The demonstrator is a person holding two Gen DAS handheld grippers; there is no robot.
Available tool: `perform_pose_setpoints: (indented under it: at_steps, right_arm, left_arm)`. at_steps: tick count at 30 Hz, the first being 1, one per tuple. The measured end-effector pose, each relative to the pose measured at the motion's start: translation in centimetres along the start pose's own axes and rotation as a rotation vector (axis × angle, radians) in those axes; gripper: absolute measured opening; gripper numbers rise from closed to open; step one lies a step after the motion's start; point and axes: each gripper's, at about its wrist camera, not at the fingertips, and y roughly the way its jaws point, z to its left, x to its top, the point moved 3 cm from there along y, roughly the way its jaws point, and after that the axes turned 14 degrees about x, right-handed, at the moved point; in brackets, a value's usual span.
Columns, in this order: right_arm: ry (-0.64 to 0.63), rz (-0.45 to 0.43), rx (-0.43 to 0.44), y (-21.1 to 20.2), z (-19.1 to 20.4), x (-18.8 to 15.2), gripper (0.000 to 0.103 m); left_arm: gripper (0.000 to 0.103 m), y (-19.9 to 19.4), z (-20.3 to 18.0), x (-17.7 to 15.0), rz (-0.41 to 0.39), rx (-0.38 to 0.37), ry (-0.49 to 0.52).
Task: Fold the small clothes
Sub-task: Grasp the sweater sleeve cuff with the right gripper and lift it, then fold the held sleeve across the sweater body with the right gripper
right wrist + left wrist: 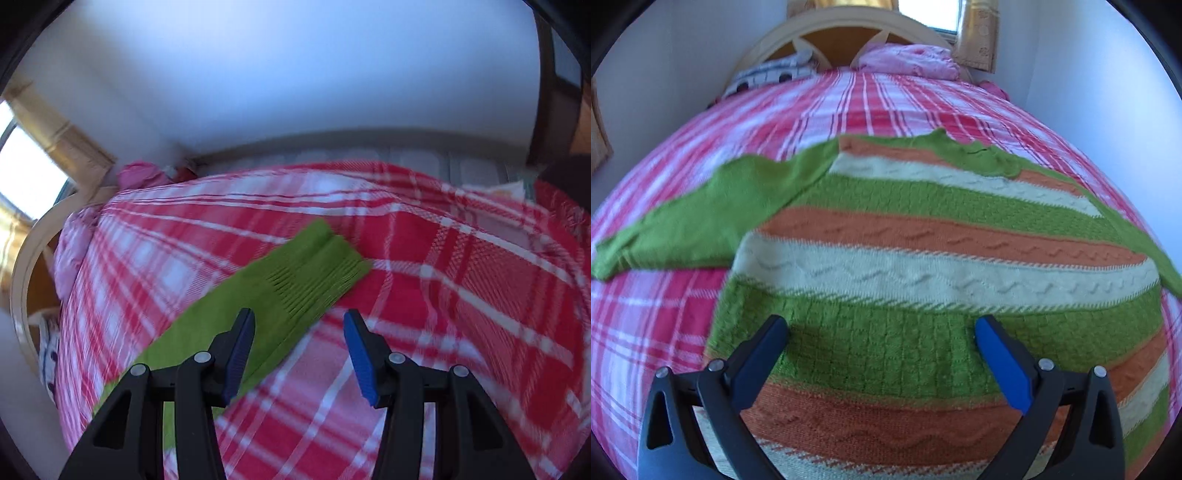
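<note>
A small knitted sweater [923,236] lies flat on the red and white checked blanket [820,107] of a bed. Its body has green, orange and cream stripes, and the sleeves are plain green. The left gripper [881,328] hangs above the lower body, its jaws wide apart and holding nothing. Only the right wrist view shows the ribbed cuff of one sleeve [317,266] (the picture is blurred). The right gripper [299,321] is above it, jaws apart, empty. Only the left view shows the wooden headboard [849,26].
</note>
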Motion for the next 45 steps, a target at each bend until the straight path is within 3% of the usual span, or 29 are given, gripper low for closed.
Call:
perform_pose_setpoints:
  at_steps: [3,8,10,11,15,19,22,27,29,34,37,41,45]
  right_arm:
    - [0.064,0.013,0.016,1.6,-1.1,0.1,0.052]
    - [0.014,-0.046,-0.028,2.7,-0.5,1.1,0.051]
    - [-0.005,-0.059,-0.054,3.0,-0.7,1.5,0.034]
    - [-0.028,-0.056,-0.078,3.3,-0.8,1.6,0.016]
    - [-0.103,-0.048,-0.062,2.8,0.0,1.9,0.007]
    - [-0.187,-0.103,-0.013,-0.1,4.0,1.5,0.007]
    - [-0.301,-0.102,0.074,-2.2,9.9,-0.2,0.007]
    - [-0.543,-0.020,0.248,-3.5,22.7,-7.6,0.007]
    - [-0.638,0.037,0.321,-3.3,27.8,-12.2,0.007]
    - [-0.760,0.199,0.486,-1.1,35.6,-24.4,0.007]
    - [-0.818,0.273,0.537,1.2,38.7,-31.5,0.007]
    - [-0.875,0.366,0.549,5.4,41.2,-40.6,0.007]
    - [-0.929,0.425,0.524,8.7,41.7,-46.5,0.007]
  left_arm:
    - [0.103,0.0,-0.2,-0.1,-0.001,-0.003,-0.004]
    - [0.103,0.2,-0.4,-0.2,0.002,0.003,0.007]
    - [0.103,0.2,-0.4,-0.2,0.004,-0.001,0.005]
    - [0.103,0.1,-0.4,-0.2,0.005,0.000,0.005]
    - [0.103,0.3,-0.4,-0.1,0.007,-0.002,0.006]
    - [0.103,0.3,-0.5,-0.1,0.006,-0.005,0.002]
    - [0.103,0.3,-0.5,-0.1,0.005,-0.005,0.003]
    - [0.103,-0.8,-0.2,0.1,-0.007,-0.038,0.026]
    - [0.103,-2.2,0.5,0.0,-0.045,-0.034,0.034]
    - [0.103,-4.9,3.6,0.3,-0.102,-0.047,-0.003]
    - [0.103,-6.0,6.4,0.5,-0.128,-0.052,-0.055]
    - [0.103,-6.2,10.2,0.7,-0.161,0.012,-0.098]
    - [0.103,-5.0,13.1,0.6,-0.154,0.078,-0.130]
